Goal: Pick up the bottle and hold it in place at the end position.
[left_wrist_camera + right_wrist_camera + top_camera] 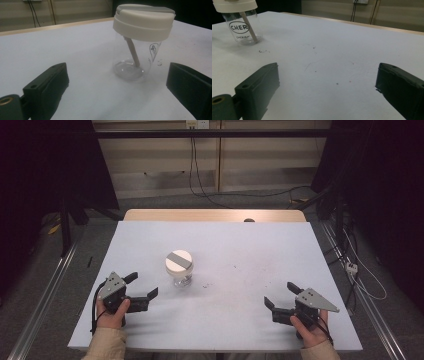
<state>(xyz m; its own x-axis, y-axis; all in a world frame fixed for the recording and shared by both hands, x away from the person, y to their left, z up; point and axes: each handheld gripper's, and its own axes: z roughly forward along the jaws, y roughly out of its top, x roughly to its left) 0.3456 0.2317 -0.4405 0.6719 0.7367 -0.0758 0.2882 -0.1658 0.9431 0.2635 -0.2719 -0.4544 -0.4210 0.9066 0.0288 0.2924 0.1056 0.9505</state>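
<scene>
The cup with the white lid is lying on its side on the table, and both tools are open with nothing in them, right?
Not quite: the cup stands upright, as the left gripper view shows. Both tools, left and right, are open and empty.

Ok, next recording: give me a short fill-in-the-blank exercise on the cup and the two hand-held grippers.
1. The clear cup wears a cream lid crossed by a ____ stripe.
2. Inside the cup a straw stands ____.
3. The left hand-held gripper and the right hand-held gripper both have their jaws ____.
4. The hand-held gripper nearer the cup is the ____ one.

Missing words: grey; tilted; open; left
</scene>
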